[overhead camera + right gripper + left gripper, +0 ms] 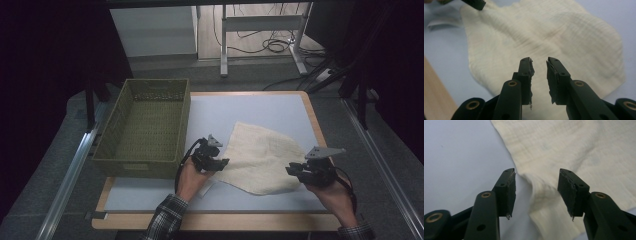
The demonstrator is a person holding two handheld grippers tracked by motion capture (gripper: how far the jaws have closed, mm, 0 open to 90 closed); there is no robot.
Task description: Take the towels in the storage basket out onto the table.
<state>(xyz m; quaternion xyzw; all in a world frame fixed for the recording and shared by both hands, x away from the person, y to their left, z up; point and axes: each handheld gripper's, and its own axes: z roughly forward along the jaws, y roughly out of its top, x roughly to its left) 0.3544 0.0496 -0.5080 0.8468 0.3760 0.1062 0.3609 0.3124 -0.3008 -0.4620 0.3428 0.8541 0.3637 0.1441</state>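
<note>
A cream cloth point(260, 157) lay rumpled on the pale mat point(260, 107) of a wooden-edged table, near the table's front edge and right of its middle. An olive woven basket point(145, 127) stood at the table's left edge, well apart from the cloth's main spread.

In the high view, the cloth's near-left corner was hidden behind the left gripper point(216, 162), and its near-right edge was partly covered by the right gripper point(295, 170). The room beyond the table was dark and hard to make out. A small white scrap near the left hand could not be identified.

In the left gripper view, the left gripper point(536, 192) had its 2 jaws wide apart, straddling a raised fold at the cloth's point(579, 150) edge; whether the pads touched the fabric could not be told, and nothing was clamped.

In the right gripper view, the right gripper point(539, 80) had its 2 jaws only narrowly apart above the cloth point(544, 37), holding nothing. The tip of the other gripper showed at the top-left corner of that view, cut off by the frame.
</note>
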